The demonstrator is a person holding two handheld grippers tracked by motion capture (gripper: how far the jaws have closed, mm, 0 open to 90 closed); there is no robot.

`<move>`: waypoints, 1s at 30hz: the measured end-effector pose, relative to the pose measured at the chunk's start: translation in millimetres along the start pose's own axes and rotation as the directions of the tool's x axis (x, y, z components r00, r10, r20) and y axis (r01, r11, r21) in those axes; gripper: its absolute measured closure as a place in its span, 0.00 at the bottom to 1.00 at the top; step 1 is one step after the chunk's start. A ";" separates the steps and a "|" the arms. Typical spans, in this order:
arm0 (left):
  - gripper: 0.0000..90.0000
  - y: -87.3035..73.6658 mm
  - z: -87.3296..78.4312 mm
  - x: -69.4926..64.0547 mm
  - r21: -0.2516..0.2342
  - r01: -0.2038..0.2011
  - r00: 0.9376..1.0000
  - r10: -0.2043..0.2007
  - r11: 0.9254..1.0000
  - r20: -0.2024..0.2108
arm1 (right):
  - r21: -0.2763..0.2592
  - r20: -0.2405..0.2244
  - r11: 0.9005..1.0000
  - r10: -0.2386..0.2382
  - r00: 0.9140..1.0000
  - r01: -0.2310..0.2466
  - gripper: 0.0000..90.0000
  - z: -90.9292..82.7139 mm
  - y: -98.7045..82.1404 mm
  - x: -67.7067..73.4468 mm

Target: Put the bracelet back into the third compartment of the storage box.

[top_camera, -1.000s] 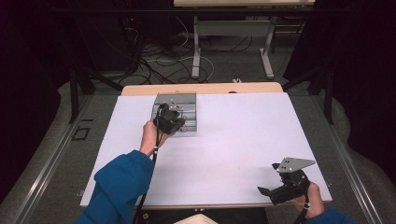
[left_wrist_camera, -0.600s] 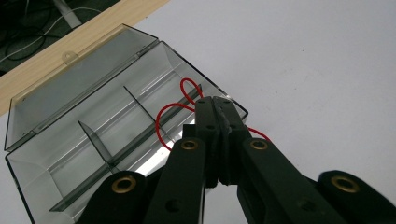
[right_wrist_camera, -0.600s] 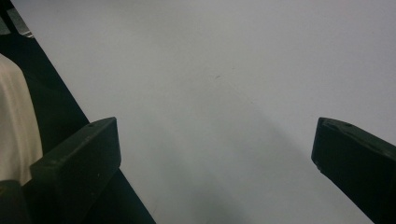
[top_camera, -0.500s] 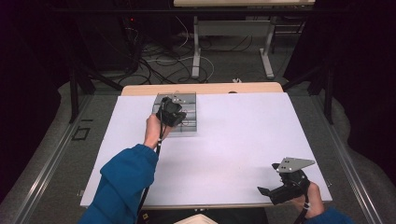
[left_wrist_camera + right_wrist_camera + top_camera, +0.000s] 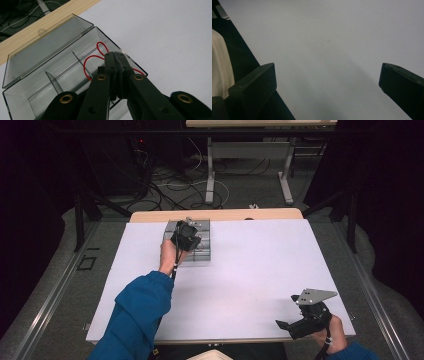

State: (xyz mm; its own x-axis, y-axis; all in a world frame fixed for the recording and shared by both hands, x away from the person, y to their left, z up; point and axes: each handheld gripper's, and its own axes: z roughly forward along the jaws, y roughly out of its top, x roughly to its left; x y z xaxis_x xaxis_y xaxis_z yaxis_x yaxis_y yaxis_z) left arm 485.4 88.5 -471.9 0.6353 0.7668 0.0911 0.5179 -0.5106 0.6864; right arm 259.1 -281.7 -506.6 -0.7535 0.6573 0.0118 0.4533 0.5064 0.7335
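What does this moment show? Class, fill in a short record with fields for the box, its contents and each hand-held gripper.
box: clear plastic box, lid open, dividers inside, at the table's far edge
contents: red wire looped in one compartment
left hand-held gripper: jaws shut, tips over the red wire; whether they pinch it is unclear
right hand-held gripper: jaws open, holding nothing, at the near right of the white table

clear box [image 5: 32,65] open, red wire [image 5: 91,58] inside

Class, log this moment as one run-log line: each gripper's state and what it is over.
left gripper: shut, over clear box, red wire at tips | right gripper: open, empty, near table edge
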 end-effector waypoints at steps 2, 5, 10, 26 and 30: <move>1.00 1.1 2.3 0.9 0.006 -0.002 1.000 0.002 1.000 -0.004 | -0.004 0.001 1.000 0.000 1.000 0.000 0.01 0.2 0.0 0.2; 1.00 1.9 7.0 1.5 0.008 0.007 1.000 -0.007 1.000 -0.013 | -0.001 -0.002 1.000 -0.002 1.000 0.002 0.01 0.3 0.1 -0.1; 1.00 1.1 14.0 5.1 0.025 0.006 1.000 -0.005 1.000 -0.021 | -0.004 -0.001 1.000 0.002 1.000 -0.002 0.01 0.3 0.0 0.0; 1.00 6.6 24.9 10.3 0.032 0.013 1.000 -0.013 0.999 -0.025 | 0.000 -0.004 1.000 0.000 1.000 0.000 0.01 0.4 0.2 -0.3; 1.00 8.9 27.7 9.6 0.037 0.010 1.000 -0.009 0.999 -0.023 | 0.001 -0.002 1.000 -0.007 1.000 0.007 0.01 -0.5 0.1 -0.8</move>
State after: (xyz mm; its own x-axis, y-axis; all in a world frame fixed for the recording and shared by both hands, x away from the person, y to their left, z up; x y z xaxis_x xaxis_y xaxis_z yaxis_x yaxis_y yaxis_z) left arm 512.0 80.5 -484.9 0.6171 0.7803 0.1018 0.5449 -0.5170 0.6601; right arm 259.5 -282.5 -506.2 -0.7575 0.6528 0.0078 0.4486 0.5117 0.7328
